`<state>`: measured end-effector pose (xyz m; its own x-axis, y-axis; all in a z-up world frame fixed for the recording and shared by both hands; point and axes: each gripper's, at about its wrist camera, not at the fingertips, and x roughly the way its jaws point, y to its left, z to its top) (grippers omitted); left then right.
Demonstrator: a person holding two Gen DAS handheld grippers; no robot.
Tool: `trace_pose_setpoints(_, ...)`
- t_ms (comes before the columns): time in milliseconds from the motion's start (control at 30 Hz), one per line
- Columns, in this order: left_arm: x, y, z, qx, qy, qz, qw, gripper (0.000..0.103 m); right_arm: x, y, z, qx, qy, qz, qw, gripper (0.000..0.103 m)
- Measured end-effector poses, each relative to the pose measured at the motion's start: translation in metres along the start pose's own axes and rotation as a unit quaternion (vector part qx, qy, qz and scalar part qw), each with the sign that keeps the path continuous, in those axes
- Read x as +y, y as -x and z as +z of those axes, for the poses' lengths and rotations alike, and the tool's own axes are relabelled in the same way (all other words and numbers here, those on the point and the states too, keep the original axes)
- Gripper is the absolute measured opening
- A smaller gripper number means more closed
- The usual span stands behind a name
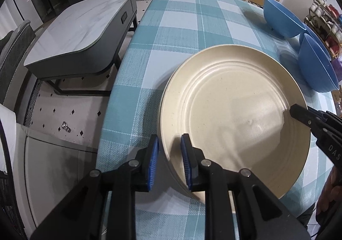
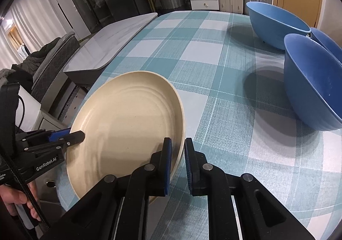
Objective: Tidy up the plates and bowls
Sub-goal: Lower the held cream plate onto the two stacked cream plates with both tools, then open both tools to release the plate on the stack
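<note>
A cream plate (image 1: 235, 116) is gripped at opposite rims by both grippers above the checked worktop (image 1: 181, 26).

The left gripper (image 1: 170, 160) is set over the plate's left rim, its jaws straddling the edge, a narrow gap being seen on the outer side, so a firm clamp cannot be told. The right gripper (image 2: 177, 163) is clamped on the right rim, its jaws nearly together. The plate is seen tilted, near the worktop's left edge. Three blue bowls (image 2: 277, 24) are placed well apart from it, at the right side, close to one another.
</note>
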<state>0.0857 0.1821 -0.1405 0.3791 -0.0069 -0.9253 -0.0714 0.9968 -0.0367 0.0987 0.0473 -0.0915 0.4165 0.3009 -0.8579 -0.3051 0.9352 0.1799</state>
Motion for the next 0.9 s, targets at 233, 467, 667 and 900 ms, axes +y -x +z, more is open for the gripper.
trace_pose_setpoints(233,0.005,0.002,-0.002,0.005,0.006,-0.016,0.9998,0.021,0.002,-0.004,-0.002,-0.002,0.012,0.000,1.000,0.014)
trace_pose_setpoints(467,0.009,0.003,-0.002,0.006,0.017,-0.023,0.9996,0.021,0.004,-0.006,0.001,0.008,0.018,-0.004,1.000,0.016)
trace_pose_setpoints(667,0.012,0.007,-0.002,0.001,0.024,-0.031,0.9992,0.021,0.004,-0.014,0.005,0.021,0.022,0.001,1.000,0.020)
trace_pose_setpoints(900,0.014,0.007,-0.003,0.005,0.028,-0.039,0.9989,0.021,-0.001,-0.018,0.007,0.027,0.008,0.018,0.999,0.020)
